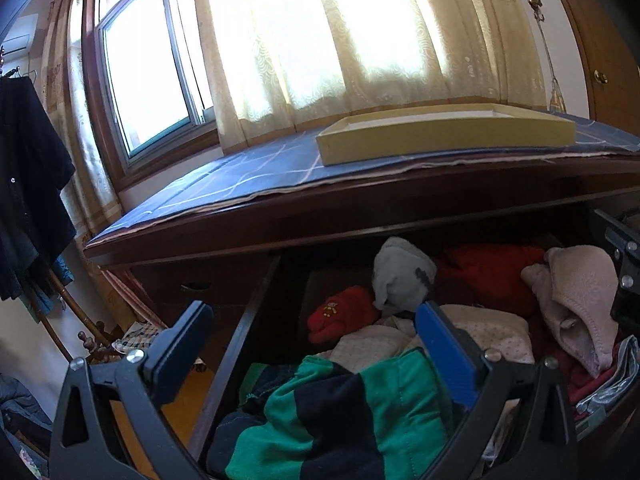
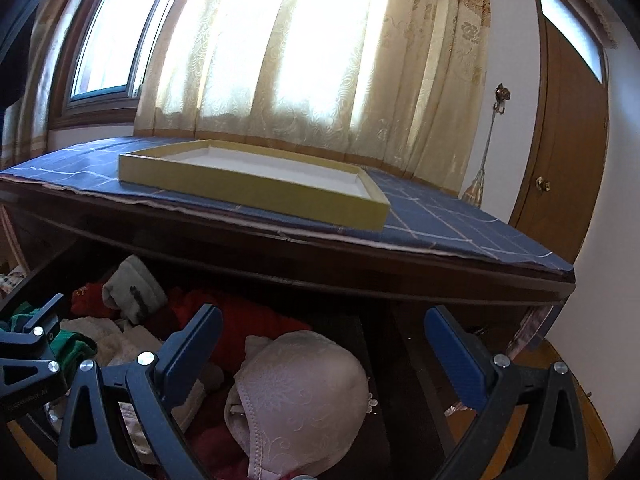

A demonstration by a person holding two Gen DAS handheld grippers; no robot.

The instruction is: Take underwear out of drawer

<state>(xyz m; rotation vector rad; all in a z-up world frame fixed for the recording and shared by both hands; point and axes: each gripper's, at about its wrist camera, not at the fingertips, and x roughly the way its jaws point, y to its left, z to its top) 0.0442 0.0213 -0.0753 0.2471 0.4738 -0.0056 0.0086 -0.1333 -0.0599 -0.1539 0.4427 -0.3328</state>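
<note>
Approach step: the right tool, jaws spread and empty, hovers over the pink bra lying in the open drawer. The left tool is likewise released. Next: descend and clench the cup.

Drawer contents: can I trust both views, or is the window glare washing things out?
Left wrist view: window and curtain blown out, drawer in shadow, yet the green garment and red cloth read clearly. Right wrist view: curtain overexposed, the bra is lit and sharp, drawer's back dark. Fisheye bends the dresser top in both.
</note>
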